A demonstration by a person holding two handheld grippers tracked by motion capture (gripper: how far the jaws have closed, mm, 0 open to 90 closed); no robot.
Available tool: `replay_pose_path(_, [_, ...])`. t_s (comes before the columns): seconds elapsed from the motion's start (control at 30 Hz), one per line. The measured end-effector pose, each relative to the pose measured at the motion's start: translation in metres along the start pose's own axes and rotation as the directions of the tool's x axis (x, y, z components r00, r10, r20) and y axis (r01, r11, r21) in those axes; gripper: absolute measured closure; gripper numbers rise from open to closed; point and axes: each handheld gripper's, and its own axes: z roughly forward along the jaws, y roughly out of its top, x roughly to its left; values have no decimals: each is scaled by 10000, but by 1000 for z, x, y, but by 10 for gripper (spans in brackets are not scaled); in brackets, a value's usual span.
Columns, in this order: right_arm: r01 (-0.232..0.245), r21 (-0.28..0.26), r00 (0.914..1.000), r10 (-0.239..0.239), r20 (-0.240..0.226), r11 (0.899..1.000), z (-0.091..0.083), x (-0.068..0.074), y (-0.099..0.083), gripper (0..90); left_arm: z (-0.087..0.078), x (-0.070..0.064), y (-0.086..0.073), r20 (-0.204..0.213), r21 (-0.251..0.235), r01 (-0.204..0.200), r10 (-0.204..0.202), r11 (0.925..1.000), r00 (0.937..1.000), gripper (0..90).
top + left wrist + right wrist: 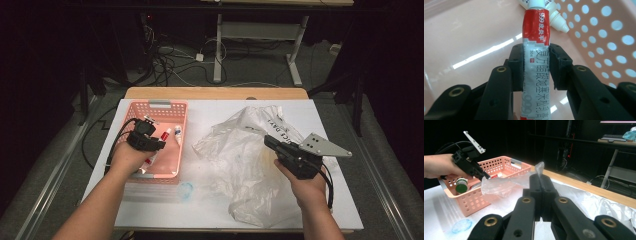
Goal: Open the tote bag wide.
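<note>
A red and white ointment tube (pixel 536 37) lies low in the pink basket (pixel 474 37), and my left gripper (pixel 536 58) is shut on its middle. From above, the tube (pixel 164 135) pokes out past the left gripper (pixel 156 146), inside the basket (pixel 170 107). My right gripper (pixel 540 182) is shut on a fold of the clear plastic bag (pixel 506 183) and holds it off the table. The high view has the right gripper (pixel 267 140) at the middle of the crumpled bag (pixel 240 150).
Small white dropper bottles (pixel 556 17) lie by the tube's cap. A green-capped bottle (pixel 461 185) rests in the basket's near end. A clear bluish cap (pixel 186 190) lies on the white table sheet (pixel 215 112) in front of the basket. Cables and a desk frame stand beyond the table.
</note>
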Motion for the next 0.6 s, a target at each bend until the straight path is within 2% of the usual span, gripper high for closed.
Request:
replay_pose_path(0.2, [40, 6, 10000, -40, -7, 10000, 0, 0, 0, 900, -14, 1, -9, 76, -723, 86, -81, 9973, 9999, 655])
replay_pose_path(0.4, [23, 2, 10000, -23, -12, 10000, 0, 1, 0, 900, -22, -1, -16, 69, -1013, 22, -15, 9949, 10000, 655])
replay_pose_path(0.6, [47, -47, 10000, -47, -24, 10000, 0, 1, 1, 900, -31, -8, -24, 36, -1516, -72, 78, 9884, 10000, 655])
